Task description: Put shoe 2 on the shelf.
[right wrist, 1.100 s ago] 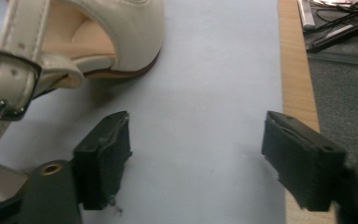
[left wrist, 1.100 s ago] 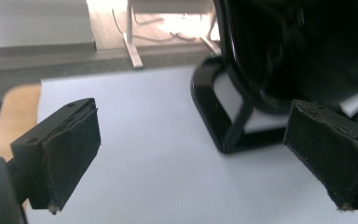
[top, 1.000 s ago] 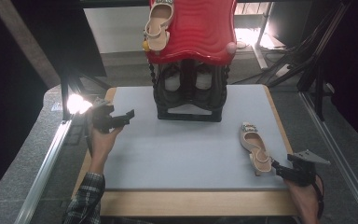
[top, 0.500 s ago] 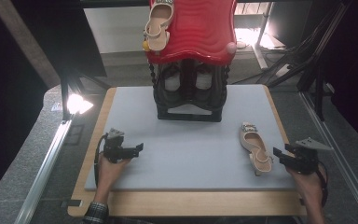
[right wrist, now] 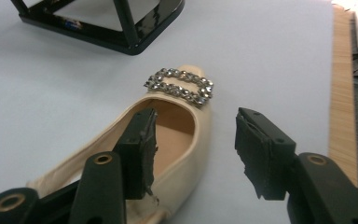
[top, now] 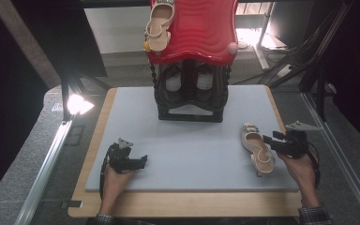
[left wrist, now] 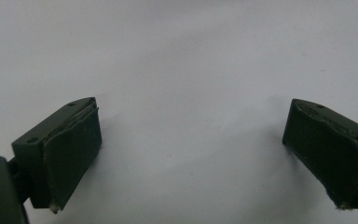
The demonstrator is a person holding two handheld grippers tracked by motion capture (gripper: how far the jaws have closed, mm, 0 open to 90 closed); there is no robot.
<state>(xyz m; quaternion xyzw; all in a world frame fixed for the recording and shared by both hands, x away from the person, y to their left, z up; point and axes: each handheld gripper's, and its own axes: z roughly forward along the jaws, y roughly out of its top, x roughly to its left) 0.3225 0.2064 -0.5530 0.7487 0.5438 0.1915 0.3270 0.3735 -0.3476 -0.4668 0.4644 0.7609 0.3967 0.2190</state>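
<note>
A beige flat shoe [top: 255,151] with a rhinestone buckle [right wrist: 179,85] lies on the grey mat [top: 192,145] at the right. My right gripper [top: 269,141] reaches it from the right. Its jaws have just been closing and straddle the shoe's side wall [right wrist: 200,140], one inside the opening and one outside. A gap still shows at the outer pad [right wrist: 254,154]. My left gripper [top: 143,162] rests low over the mat's near left, open, with bare mat between its jaws [left wrist: 191,154]. A second beige shoe [top: 159,26] sits on the rack's red top [top: 201,37].
A black shoe rack [top: 190,101] stands at the mat's far middle, its base [right wrist: 121,32] just beyond the shoe. The wooden table edge [top: 187,204] borders the mat. A bright lamp [top: 77,104] shines at the left, beside a metal rail [top: 47,168].
My left gripper came down toward the near edge of the mat. My right gripper moved up and inward onto the shoe, and its jaws narrowed.
</note>
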